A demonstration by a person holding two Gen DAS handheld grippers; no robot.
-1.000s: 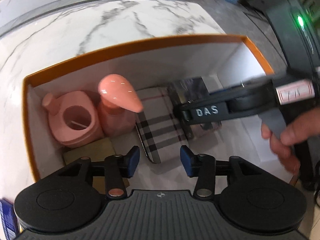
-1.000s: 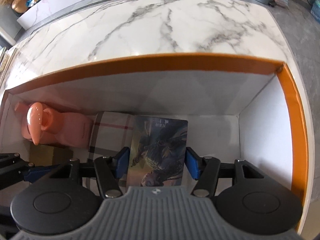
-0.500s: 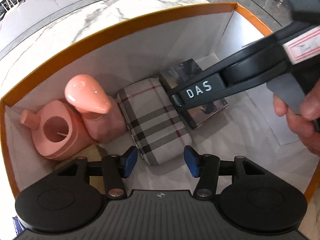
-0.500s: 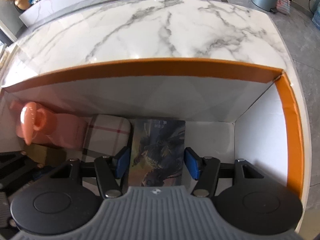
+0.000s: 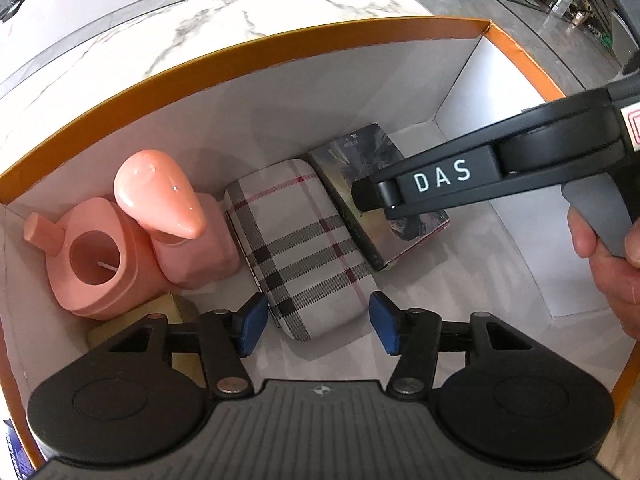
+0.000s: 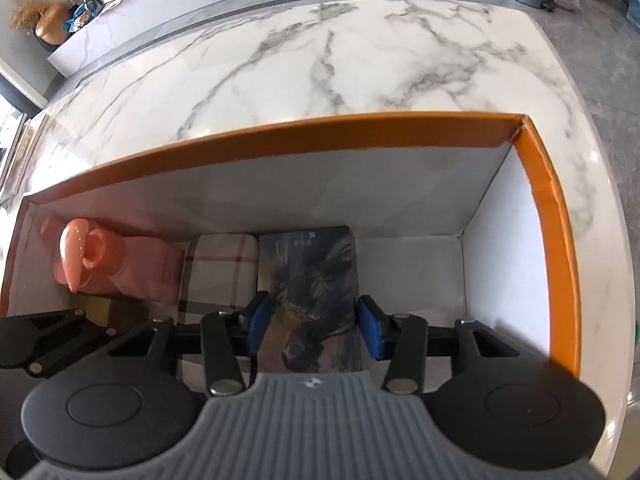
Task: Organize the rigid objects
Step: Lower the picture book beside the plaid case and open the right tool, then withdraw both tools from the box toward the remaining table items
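As the left gripper (image 5: 313, 325) eases its jaws wider over the near end of the plaid case (image 5: 298, 250), touching nothing, the right gripper (image 6: 313, 328) has just narrowed around the dark picture box (image 6: 310, 280), pads close beside it but seemingly not yet pinching. Both lie side by side against the orange box's (image 6: 320, 136) far wall, beside the pink dispenser (image 5: 176, 216), so the row looks nearly settled.
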